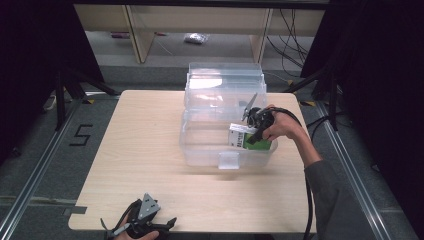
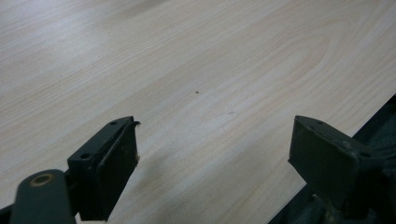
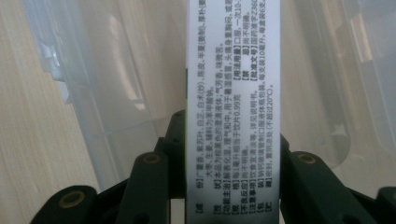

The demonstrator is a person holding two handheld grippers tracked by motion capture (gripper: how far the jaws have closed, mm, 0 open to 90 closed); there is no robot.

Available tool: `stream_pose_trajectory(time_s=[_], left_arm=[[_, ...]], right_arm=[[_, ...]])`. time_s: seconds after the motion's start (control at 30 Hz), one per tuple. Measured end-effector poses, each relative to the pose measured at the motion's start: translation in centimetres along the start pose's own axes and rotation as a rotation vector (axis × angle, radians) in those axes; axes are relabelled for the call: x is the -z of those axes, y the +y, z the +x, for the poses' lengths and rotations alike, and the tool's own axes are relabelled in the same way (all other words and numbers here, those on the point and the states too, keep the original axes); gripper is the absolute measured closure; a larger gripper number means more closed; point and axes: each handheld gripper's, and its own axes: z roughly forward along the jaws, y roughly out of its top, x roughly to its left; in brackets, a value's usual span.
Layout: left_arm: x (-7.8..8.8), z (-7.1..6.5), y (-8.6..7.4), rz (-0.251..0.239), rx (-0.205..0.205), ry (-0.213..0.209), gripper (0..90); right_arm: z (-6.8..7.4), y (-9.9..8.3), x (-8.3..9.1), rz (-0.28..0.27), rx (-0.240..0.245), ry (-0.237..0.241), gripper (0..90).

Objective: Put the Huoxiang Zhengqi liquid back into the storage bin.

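Note:
A white and green printed box [image 1: 246, 139] hangs inside the clear plastic bin [image 1: 200, 150] near its front right corner. My right gripper [image 1: 255, 132] is shut on it, reaching down over the bin's right side. In the right gripper view the box's white face with black print [image 3: 233, 112] runs up between both black jaws, which press on its sides. My left gripper [image 1: 145, 222] rests at the table's front edge, left of centre. In the left gripper view its jaws stand wide apart over bare wood [image 2: 201, 93] with nothing between them [image 2: 215, 154].
The bin stands at the middle back of the light wooden table [image 1: 140, 150], its clear lid [image 1: 225, 80] tipped up behind it. A latch tab [image 1: 229, 161] sticks out at its front. Black frames stand on both sides; shelving legs rise beyond the table.

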Motion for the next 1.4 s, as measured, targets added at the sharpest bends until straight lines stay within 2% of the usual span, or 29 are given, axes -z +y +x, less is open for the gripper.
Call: stream_pose_trajectory(time_s=[0.2, 0.47, 0.5, 0.53, 0.6, 0.63, 0.7, 0.8, 0.83, 0.9, 0.93, 0.97, 1.1, 1.2, 1.27, 1.3, 1.4], left_arm=[[0.2, 0.2, 0.0, 0.02, -0.023, -0.008, 14.9], [0.2, 0.2, 0.0, 0.01, -0.019, -0.016, 14.8], [0.2, 0.1, 0.0, 0.016, -0.02, -0.006, 14.8], [0.2, 0.1, 0.0, 0.015, -0.019, -0.006, 14.9], [0.1, -0.1, 0.0, -0.009, 0.013, -0.023, 14.9], [0.1, -0.1, 0.0, -0.006, 0.011, -0.022, 14.8], [0.2, 0.2, 0.0, 0.016, -0.019, -0.01, 14.8], [0.2, 0.2, 0.0, 0.01, -0.019, -0.016, 14.8], [0.2, 0.2, 0.0, 0.014, -0.019, -0.012, 14.8], [0.2, 0.1, 0.0, 0.016, -0.02, -0.005, 14.8], [0.3, 0.1, 0.0, 0.017, -0.019, -0.016, 14.8], [0.3, 0.2, 0.0, 0.022, -0.025, -0.013, 14.8], [0.1, 0.0, 0.0, -0.003, 0.001, -0.01, 14.9], [0.0, 0.0, 0.0, -0.001, 0.001, -0.012, 14.8], [0.0, 0.0, 0.0, -0.001, 0.001, -0.015, 14.8], [0.0, 0.0, 0.0, 0.0, 0.001, -0.015, 14.8], [0.0, 0.0, 0.0, 0.0, 0.0, -0.016, 14.9]], right_arm=[[0.1, 0.4, -0.7, 0.023, 0.004, 0.002, 64.5], [-0.1, 0.4, -1.3, 0.043, 0.024, 0.009, 64.2], [-0.1, 0.4, -1.3, 0.044, 0.024, 0.011, 64.1], [-0.1, 0.4, -1.4, 0.047, 0.018, 0.01, 64.0], [0.0, 0.3, -1.4, 0.058, 0.015, 0.007, 63.9], [0.1, 0.3, -1.5, 0.068, 0.003, 0.009, 63.8], [0.2, 0.3, -1.5, 0.077, 0.002, 0.0, 63.7], [0.1, 0.2, -1.5, 0.082, -0.011, 0.008, 62.9], [0.0, 0.1, -1.7, 0.075, 0.003, 0.016, 62.3], [-0.1, -0.1, -1.6, 0.074, -0.005, 0.032, 60.4], [-0.1, -0.2, -1.5, 0.066, -0.008, 0.026, 58.8], [0.1, -0.3, -1.2, 0.066, -0.041, 0.015, 58.5], [0.2, -0.4, -0.6, 0.036, -0.033, 0.016, 54.0], [0.3, -0.5, 0.1, 0.011, -0.029, 0.006, 50.8], [0.6, -0.5, 0.4, 0.012, -0.067, 0.009, 49.6], [0.5, -0.5, 0.5, -0.002, -0.031, 0.011, 48.6], [0.7, -0.5, 0.8, -0.004, -0.06, -0.002, 47.0]])
